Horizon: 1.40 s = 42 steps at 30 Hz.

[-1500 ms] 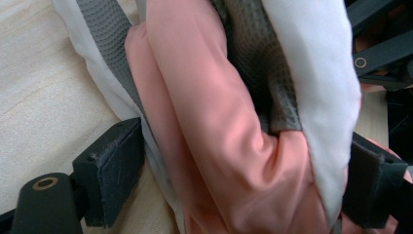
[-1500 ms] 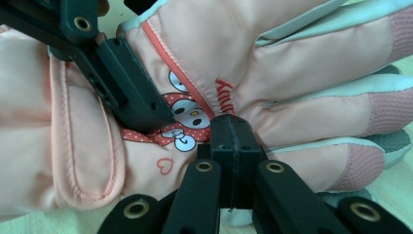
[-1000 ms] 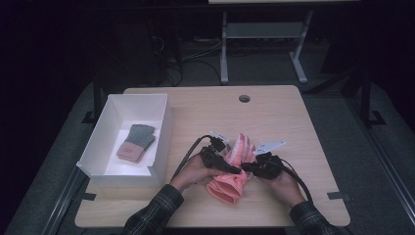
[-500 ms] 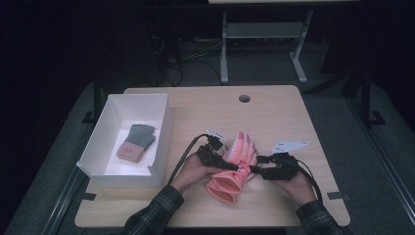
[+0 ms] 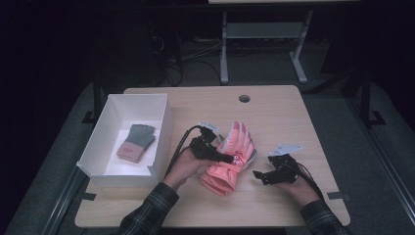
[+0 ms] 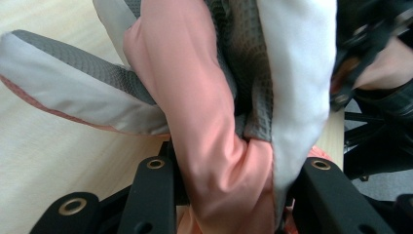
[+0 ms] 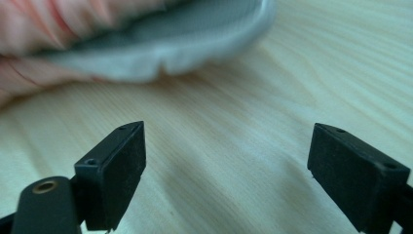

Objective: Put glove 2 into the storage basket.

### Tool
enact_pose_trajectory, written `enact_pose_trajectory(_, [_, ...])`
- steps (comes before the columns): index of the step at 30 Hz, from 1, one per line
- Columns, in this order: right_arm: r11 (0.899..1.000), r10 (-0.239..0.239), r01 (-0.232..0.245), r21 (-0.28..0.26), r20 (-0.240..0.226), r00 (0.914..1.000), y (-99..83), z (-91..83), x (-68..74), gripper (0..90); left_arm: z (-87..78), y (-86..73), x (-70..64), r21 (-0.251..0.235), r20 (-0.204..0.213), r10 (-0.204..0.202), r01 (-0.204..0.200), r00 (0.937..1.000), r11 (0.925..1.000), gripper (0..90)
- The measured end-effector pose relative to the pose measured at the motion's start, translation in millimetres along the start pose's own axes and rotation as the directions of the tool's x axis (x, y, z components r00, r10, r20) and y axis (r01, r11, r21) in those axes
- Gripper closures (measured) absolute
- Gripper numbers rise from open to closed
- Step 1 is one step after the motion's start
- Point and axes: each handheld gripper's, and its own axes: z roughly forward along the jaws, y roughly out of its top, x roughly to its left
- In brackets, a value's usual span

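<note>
Jaws of our left gripper (image 5: 226,157) clamp a fold of the pink glove (image 5: 231,159), which lies near the middle of the tabletop (image 5: 293,117) with its fingers toward twelve o'clock. At the glove's three o'clock, our right gripper (image 5: 258,176) holds its jaws wide apart over bare wood, near the glove but not touching it. At nine o'clock sits a white box (image 5: 107,125).

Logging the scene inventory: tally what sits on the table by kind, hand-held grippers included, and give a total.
Pink ski glove: 1
Folded grey and pink glove in the box: 1
White box: 1
Hand-held grippers: 2, the left hand-held gripper shut on the pink ski glove, the right hand-held gripper open beside it
Total: 5
</note>
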Motion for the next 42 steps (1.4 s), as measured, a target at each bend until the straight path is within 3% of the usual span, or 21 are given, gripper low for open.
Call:
enact_pose_trajectory(7, [0.998,-0.051,0.049,0.037,0.039,0.9980,-2.0,11.1,6.8,12.2,-25.2,17.0,-12.1,-0.027,-0.028,0.019,-0.020,0.9994,0.9994,62.7])
enact_pose_trajectory(16, [0.999,-0.051,0.051,0.017,0.037,0.9980,-3.6,13.4,7.3,9.6,-66.6,36.2,-22.9,-0.060,-0.085,0.020,-0.025,0.9962,0.9979,62.5])
enact_pose_trajectory(19, [0.999,-0.043,0.044,-0.028,0.036,0.9984,-9.1,14.0,7.3,8.2,-82.6,41.3,-25.7,-0.067,-0.108,0.024,-0.031,0.9939,0.9973,62.5])
enact_pose_trajectory(21, [0.999,-0.042,0.043,-0.027,0.040,0.9983,-9.2,13.8,7.1,7.7,-94.1,44.3,-26.8,-0.077,-0.127,0.022,-0.032,0.9916,0.9965,62.5])
enact_pose_trajectory(29, [0.999,-0.039,0.040,-0.025,0.041,0.9984,-9.2,14.0,7.0,7.2,-134.3,50.8,-27.9,-0.107,-0.166,0.015,-0.033,0.9860,0.9938,62.4])
enact_pose_trajectory(34, [0.999,-0.038,0.039,-0.024,0.041,0.9984,-9.2,14.1,7.0,7.0,-165.2,50.5,-23.7,-0.136,-0.206,-0.001,-0.028,0.9786,0.9903,62.4])
enact_pose_trajectory(39, [0.999,-0.040,0.041,-0.024,0.042,0.9983,-9.2,14.1,6.9,7.0,-193.7,48.3,-18.5,-0.191,-0.217,-0.035,-0.007,0.9756,0.9815,62.4])
enact_pose_trajectory(42, [0.999,-0.041,0.042,-0.024,0.042,0.9983,-9.3,14.2,6.9,7.0,-211.7,45.3,-14.6,-0.207,-0.240,-0.051,0.000,0.9693,0.9783,62.4])
